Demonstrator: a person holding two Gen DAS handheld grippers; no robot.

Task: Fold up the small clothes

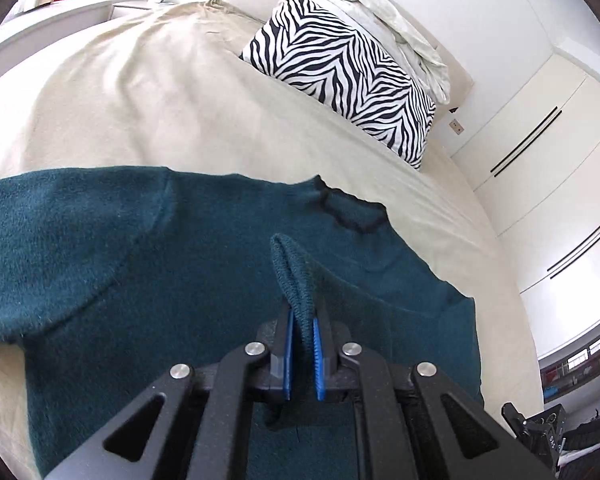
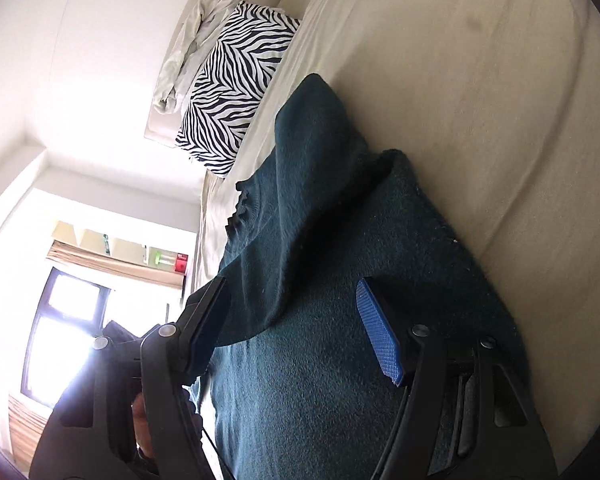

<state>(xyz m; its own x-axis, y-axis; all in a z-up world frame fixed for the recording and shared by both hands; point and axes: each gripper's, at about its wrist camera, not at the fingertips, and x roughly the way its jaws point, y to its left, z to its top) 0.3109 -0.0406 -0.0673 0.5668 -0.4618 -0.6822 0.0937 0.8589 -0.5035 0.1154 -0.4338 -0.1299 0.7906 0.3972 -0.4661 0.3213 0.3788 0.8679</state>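
A dark teal knit sweater (image 1: 139,264) lies spread on the beige bed sheet (image 1: 159,100), its neck opening (image 1: 350,208) toward the pillow. My left gripper (image 1: 303,332) is shut on a ribbed cuff or hem fold (image 1: 293,276) of the sweater and holds it just above the garment's body. In the right wrist view the same sweater (image 2: 340,340) runs under my right gripper (image 2: 295,328). Its blue pads (image 2: 380,332) stand wide apart over the fabric, open and holding nothing.
A zebra-print pillow (image 1: 340,76) lies at the head of the bed with a crumpled white cloth (image 1: 396,28) behind it. White wardrobe doors (image 1: 540,152) stand to the right. A window (image 2: 63,328) and a shelf (image 2: 131,252) show beyond the bed's edge.
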